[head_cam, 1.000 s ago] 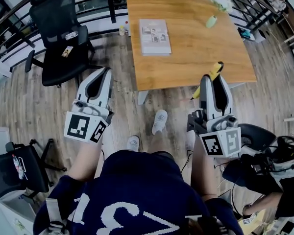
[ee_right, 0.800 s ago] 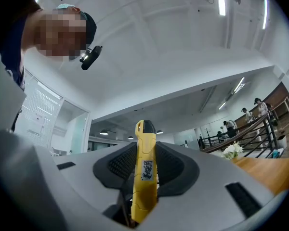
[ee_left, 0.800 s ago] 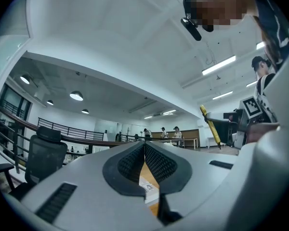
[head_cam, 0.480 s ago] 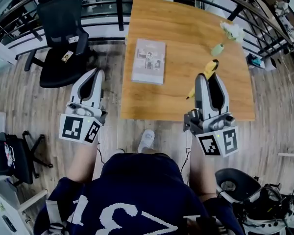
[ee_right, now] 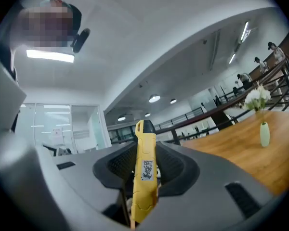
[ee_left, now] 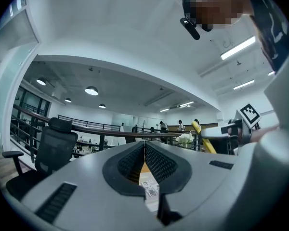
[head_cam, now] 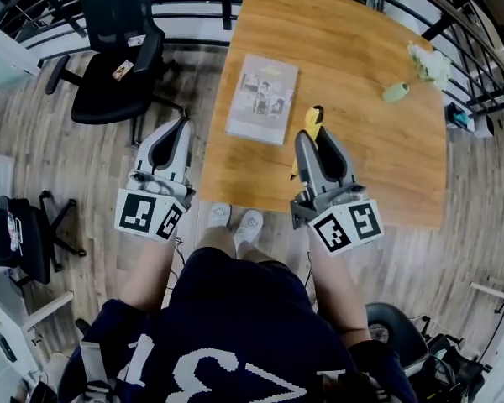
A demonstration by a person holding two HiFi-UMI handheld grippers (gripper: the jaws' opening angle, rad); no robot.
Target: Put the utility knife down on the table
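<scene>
A wooden table (head_cam: 378, 141) fills the upper middle of the head view, with a black office chair (head_cam: 118, 65) off its left edge on the plank floor. The person stands at the table's near edge, a gripper in each hand. The left gripper (head_cam: 181, 126) hangs over the floor just left of the table; in its own view its jaws meet at the tips with nothing between them, only a narrow slit lower down through which printed paper shows. The right gripper (head_cam: 312, 137) reaches over the near part of the tabletop, and its jaws are clamped on the utility knife (ee_right: 145, 177) – a yellow body with a dark tip, standing up between the ribbed pads and poking past them. From above, the knife (head_cam: 312, 122) sits just right of a grey booklet (head_cam: 263, 99) that lies flat on the wood (knife and booklet look apart, not touching). The knife is in the jaws, not lying on the table. Far off toward the right corner stands a small green vase (head_cam: 396, 92) – with pale flowers beside it.
</scene>
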